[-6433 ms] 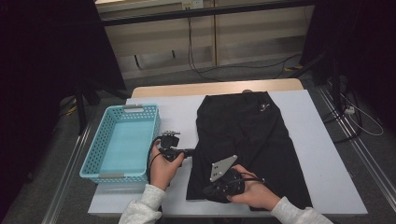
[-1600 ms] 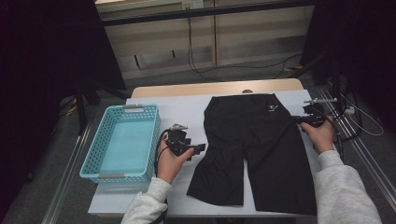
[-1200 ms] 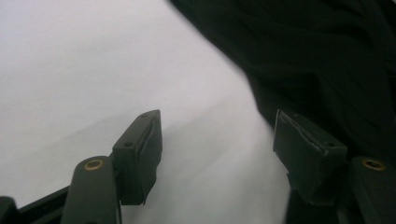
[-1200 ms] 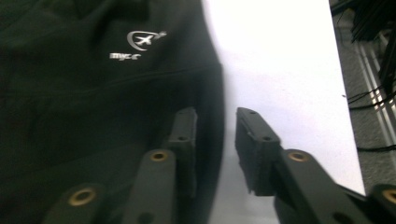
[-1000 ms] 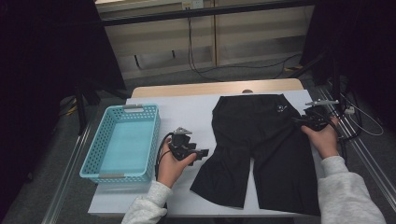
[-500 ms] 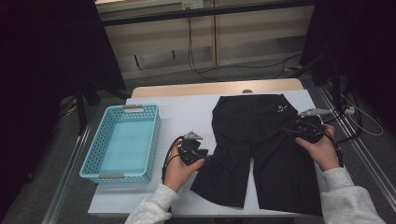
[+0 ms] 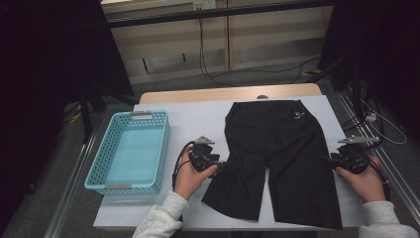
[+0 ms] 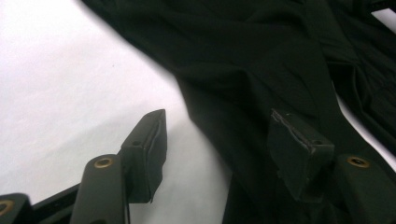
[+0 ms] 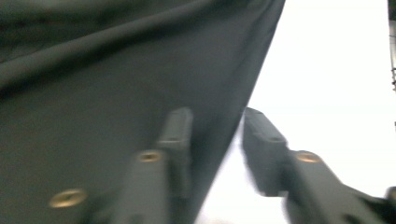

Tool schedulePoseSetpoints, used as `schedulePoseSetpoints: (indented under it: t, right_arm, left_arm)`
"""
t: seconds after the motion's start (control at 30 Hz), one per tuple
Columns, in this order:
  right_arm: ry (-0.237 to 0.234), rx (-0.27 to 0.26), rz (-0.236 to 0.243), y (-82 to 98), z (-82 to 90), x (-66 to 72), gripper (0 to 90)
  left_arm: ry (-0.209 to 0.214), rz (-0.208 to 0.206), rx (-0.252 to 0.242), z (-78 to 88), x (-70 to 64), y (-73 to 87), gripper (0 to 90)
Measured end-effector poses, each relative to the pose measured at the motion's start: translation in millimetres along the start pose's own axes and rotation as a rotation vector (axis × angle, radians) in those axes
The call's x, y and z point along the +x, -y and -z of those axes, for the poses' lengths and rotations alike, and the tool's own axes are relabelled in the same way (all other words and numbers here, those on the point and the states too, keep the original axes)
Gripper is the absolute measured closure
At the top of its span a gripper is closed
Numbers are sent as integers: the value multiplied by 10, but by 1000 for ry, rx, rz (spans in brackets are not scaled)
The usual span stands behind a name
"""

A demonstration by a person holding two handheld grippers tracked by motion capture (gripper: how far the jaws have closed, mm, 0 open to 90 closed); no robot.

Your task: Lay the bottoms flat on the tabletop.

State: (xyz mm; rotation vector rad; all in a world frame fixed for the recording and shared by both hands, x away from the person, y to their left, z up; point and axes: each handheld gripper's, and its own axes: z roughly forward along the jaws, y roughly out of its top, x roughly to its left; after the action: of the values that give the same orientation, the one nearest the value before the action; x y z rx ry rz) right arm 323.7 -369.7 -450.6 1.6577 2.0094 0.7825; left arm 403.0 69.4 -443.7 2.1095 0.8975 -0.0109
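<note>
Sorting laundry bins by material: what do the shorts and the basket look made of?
Shorts: probably thin woven synthetic, matte black; it drapes in soft folds. Basket: likely moulded plastic, light blue, with perforated lattice walls.

- This is a lab or test room set up for recording, not a home.
- A plain table point(image 7: 198, 111) with a white top stands alone in the middle, its wooden edge showing at the far side.
- Dark curtains point(image 7: 54, 64) hang at the left and right.
- Cables point(image 7: 257, 74) run loose across the grey floor, and a power socket point(image 7: 202, 5) sits on the bare panelled back wall.
- Metal rails point(image 7: 74, 198) run along the floor beside the table.
</note>
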Motion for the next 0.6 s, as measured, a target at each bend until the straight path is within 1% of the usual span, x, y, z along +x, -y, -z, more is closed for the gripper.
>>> schedulePoseSetpoints:
  t: [0.03, 0.07, 0.1, 0.13, 0.17, 0.23, 0.27, 0.33, 0.37, 0.4, 0.43, 0.47, 0.5, 0.53, 0.57, 0.6]
  right_arm:
    - [-10, 7, -9, 8, 16, 11, 752]
    - [-35, 14, -11, 13, 27, 16, 863]
    - [-73, 18, -8, 17, 27, 21, 890]
    - [-79, 21, -7, 16, 30, 28, 896]
    - [-71, 24, 1, 9, 32, 20, 898]
    - [-62, 22, -2, 2, 42, -38, 899]
    - [-41, 20, -10, 6, 56, -74, 899]
    - [-22, 13, -11, 22, 62, -167, 895]
    - [7, 9, -17, 28, 69, -198, 892]
    - [31, -2, -12, 29, 74, -223, 872]
    - [27, -21, -8, 22, 81, -238, 795]
    - [22, -37, -21, 15, 92, -231, 672]
    - [28, -46, -28, 5, 101, -217, 622]
    - [22, -46, -16, -7, 108, -191, 623]
    - [13, -55, -6, -18, 111, -158, 592]
    - [6, -63, -3, -33, 108, -122, 541]
  left_arm:
    - [2, 4, 3, -6, -1, -6, 375]
    - [5, 4, 6, -11, 1, -13, 370]
    - [7, 5, 7, -18, 2, -17, 368]
    - [6, 7, 5, -22, 4, -21, 368]
    - [5, 9, 3, -21, 4, -25, 366]
    - [6, 10, 4, -19, 5, -29, 363]
    - [8, 10, 3, -12, 3, -32, 360]
    - [10, 11, 3, -17, 1, -30, 353]
    - [12, 11, 7, -25, 0, -26, 352]
    - [12, 12, 11, -32, -2, -20, 350]
    - [14, 15, 12, -39, -8, -13, 347]
    - [15, 12, 15, -45, -14, -9, 344]
    - [17, 8, 16, -51, -24, -8, 344]
    - [19, 7, 17, -56, -36, -8, 345]
    - [21, 3, 18, -61, -49, -9, 346]
    - [22, -3, 16, -64, -60, -11, 352]
